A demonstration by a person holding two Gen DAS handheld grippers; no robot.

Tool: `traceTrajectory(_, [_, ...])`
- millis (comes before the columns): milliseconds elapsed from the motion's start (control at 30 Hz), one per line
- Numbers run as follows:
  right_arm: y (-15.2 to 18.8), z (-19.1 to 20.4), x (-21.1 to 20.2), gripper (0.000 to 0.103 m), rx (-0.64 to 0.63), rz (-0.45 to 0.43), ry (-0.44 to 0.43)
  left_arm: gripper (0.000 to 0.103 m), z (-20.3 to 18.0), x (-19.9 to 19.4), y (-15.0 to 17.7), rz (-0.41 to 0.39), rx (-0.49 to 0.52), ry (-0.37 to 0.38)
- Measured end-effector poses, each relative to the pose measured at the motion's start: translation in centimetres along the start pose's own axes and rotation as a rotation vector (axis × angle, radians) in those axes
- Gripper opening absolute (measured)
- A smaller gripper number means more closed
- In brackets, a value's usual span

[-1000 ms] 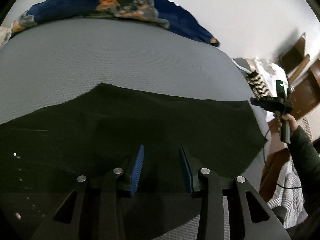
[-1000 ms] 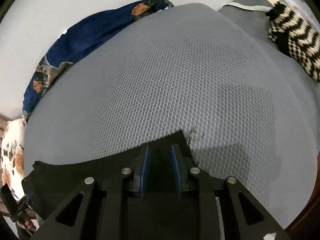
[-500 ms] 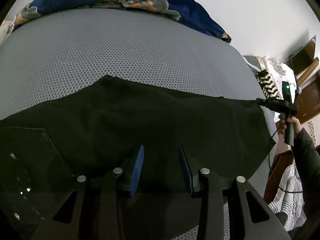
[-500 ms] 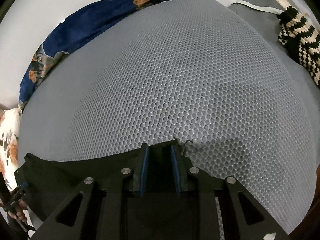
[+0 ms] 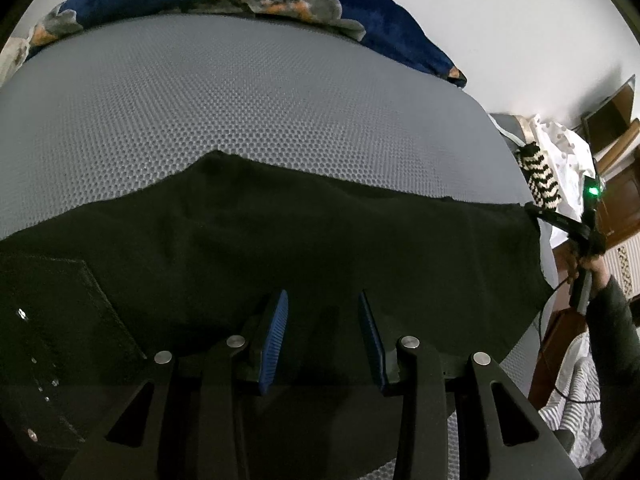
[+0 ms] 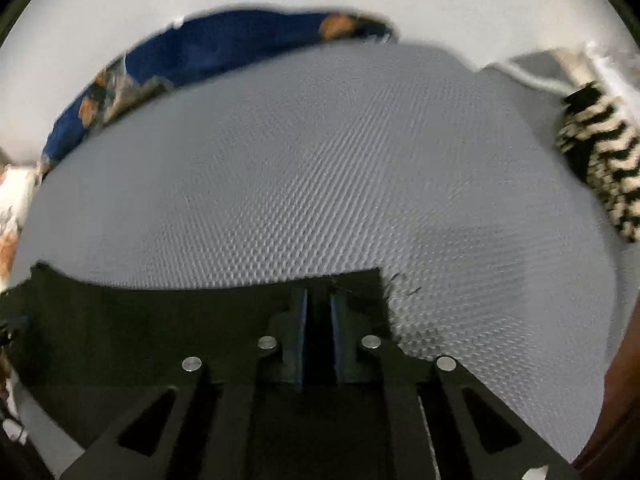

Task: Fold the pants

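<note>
right claw nearly closed, pinching pants hem at lower centre | left claw wide apart, holding nothing, over cloth | pants spread across lower frame on bed | likely soft, light, limp; grip corners, hems

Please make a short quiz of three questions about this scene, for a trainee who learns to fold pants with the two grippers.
1. True or false: the black pants lie on a grey honeycomb mattress.
2. Which gripper is shut on the pants' cloth? A) left gripper B) right gripper C) neither
3. Fill in: beyond the mattress's right edge lies a knit item striped black and ____.

Key: 1 true. 2 B: the right gripper's blue pads pinch the far edge near a corner, while the left gripper's fingers stand apart over the cloth. 3 cream.
</note>
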State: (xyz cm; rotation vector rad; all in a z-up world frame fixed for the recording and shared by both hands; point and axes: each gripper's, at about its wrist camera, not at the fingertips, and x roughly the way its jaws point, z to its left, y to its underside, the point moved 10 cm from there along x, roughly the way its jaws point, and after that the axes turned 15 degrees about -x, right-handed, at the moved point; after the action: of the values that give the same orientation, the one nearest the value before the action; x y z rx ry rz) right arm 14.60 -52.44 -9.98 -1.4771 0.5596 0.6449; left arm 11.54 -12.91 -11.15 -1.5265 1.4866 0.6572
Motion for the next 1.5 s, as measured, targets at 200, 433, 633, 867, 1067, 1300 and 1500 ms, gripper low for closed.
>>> traceTrajectory(200, [-1.0,-0.3,-2.1,0.008,0.06,-0.115,0.126,0.038,0.8,-0.5,-1.2,-0.04,-0.023,-0.001])
traceTrajectory(433, [0.8,-1.3,2.3,0.008,0.106,-0.024,0.156,0.038,4.0,0.1,-1.7,-0.061,-0.056,-0.067])
traceTrajectory(633, [1.0,-1.5,2.3,0.022,0.108,0.017,0.186,0.038,5.3,0.7,-2.1,-0.058,-0.076,-0.053])
traceTrajectory(867, [1.2,-1.1,-4.2,0.022,0.147,-0.053,0.167,0.038,5.4,-0.4,-2.3,-0.078,-0.066,-0.059])
traceTrajectory(1067, [8.0,-0.6,-6.9,0.023,0.183,0.02,0.174,0.038,6.4,-0.7,-1.7,-0.068,-0.048,-0.075])
traceTrajectory(1300, [13.8,0.5,-6.6,0.023,0.273,0.084,0.155,0.038,7.4,-0.8,-1.6,-0.077,-0.053,-0.067])
traceTrajectory(1500, [14.9,0.1,-4.5,0.021,0.277,0.122,0.202,0.038,7.3,-0.5,-2.0,-0.084,-0.03,-0.064])
